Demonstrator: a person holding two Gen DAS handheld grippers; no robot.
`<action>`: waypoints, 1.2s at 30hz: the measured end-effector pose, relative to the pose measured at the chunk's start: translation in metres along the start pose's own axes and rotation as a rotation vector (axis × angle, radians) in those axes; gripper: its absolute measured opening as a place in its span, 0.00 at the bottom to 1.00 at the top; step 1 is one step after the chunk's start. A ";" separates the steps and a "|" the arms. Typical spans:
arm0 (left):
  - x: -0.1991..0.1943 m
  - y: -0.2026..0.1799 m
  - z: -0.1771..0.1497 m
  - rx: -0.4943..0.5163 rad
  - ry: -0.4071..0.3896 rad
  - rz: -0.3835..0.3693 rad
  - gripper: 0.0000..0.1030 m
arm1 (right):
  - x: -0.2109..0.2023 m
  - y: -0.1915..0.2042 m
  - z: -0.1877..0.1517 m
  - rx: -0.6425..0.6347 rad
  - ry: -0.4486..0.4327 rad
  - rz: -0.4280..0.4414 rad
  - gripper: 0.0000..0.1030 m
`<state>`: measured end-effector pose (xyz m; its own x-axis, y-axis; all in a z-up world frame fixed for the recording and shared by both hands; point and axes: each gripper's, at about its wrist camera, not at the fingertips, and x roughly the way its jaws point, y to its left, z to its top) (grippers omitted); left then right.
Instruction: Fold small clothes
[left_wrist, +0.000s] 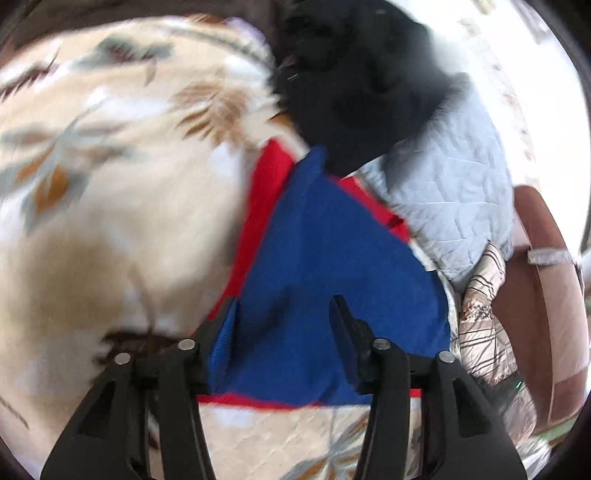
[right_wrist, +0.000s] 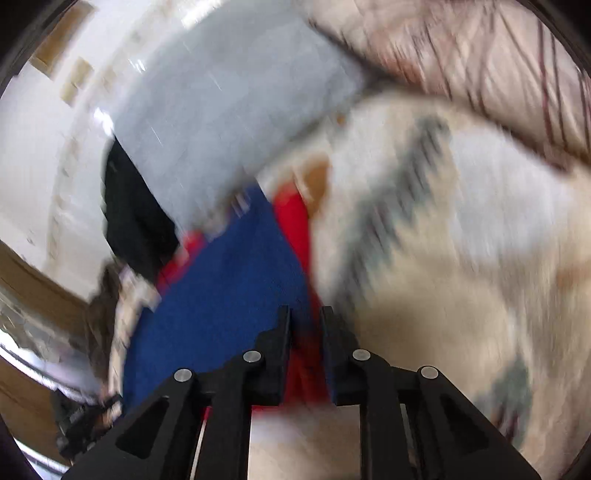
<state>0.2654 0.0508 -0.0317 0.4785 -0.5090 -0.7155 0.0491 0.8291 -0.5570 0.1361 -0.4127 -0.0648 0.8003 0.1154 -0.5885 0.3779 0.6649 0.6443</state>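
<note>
Two layers, blue cloth (left_wrist: 332, 266) over red cloth (left_wrist: 266, 184), lie on the bed (left_wrist: 110, 184), running straight ahead of me. My left hand-held gripper (left_wrist: 284, 314) is spread over the blue; my right hand-held gripper (right_wrist: 306, 321), narrowly parted, straddles its right edge, nearer.

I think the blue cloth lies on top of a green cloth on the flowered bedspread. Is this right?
Not quite: the cloth under the blue cloth is red, not green. The left wrist view shows red edges around the blue. Both lie on the flowered bedspread.
</note>
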 end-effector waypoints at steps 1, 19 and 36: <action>0.002 -0.005 0.002 0.030 -0.013 0.018 0.53 | 0.004 0.006 0.010 -0.005 -0.016 0.029 0.25; 0.028 -0.007 -0.008 0.120 -0.009 0.171 0.54 | 0.062 0.013 0.037 0.020 -0.015 -0.066 0.16; 0.036 -0.032 -0.023 0.223 0.011 0.249 0.63 | 0.027 0.047 -0.042 -0.165 0.131 -0.044 0.33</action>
<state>0.2612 0.0006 -0.0496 0.4903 -0.2860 -0.8233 0.1232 0.9579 -0.2594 0.1562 -0.3476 -0.0708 0.7133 0.1716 -0.6795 0.3208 0.7821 0.5342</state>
